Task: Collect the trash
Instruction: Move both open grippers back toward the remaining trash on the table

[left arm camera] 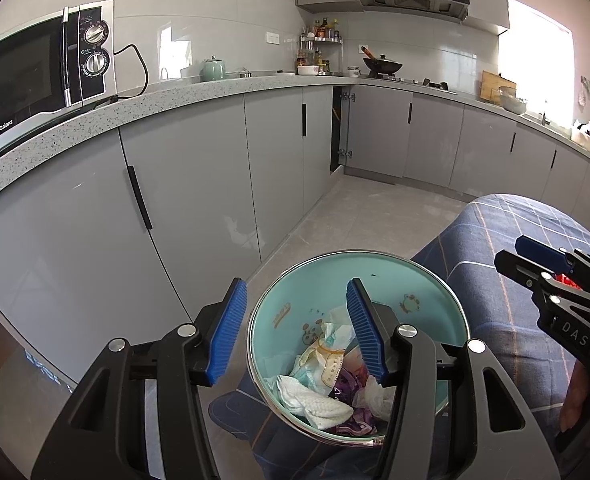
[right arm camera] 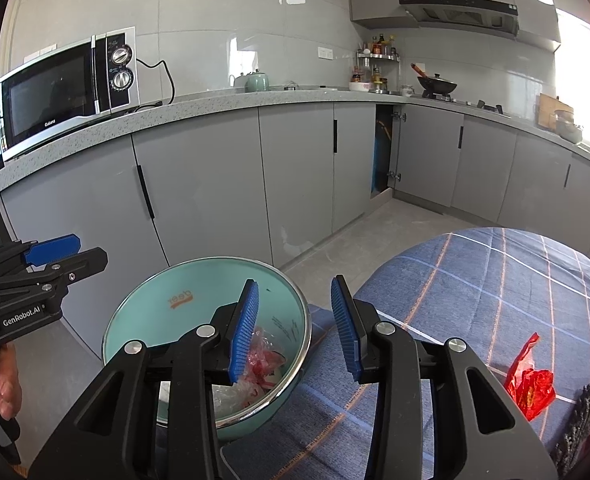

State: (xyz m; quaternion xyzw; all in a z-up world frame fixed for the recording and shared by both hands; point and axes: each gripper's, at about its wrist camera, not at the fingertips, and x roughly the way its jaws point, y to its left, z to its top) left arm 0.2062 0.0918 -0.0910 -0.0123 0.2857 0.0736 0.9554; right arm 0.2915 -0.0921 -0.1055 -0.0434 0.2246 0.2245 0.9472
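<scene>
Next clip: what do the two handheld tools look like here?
Both are black, angular, scissor-like frames with silver pivot bolts and ribbed blue pads. The left tool carries white "GenRobot.AI" lettering on its side; the right tool shows "DAS". No cables or sleeves are visible.

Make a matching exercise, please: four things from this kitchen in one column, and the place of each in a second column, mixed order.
Things:
1. microwave
2. wok
3. crumpled tissue
4. red plastic wrapper

Places:
A. inside the mint-green bowl
B. on the checked blue cloth
C. on the speckled countertop, left end
D. on the stove, under the range hood

Pairs: 1-C, 2-D, 3-A, 4-B
</scene>
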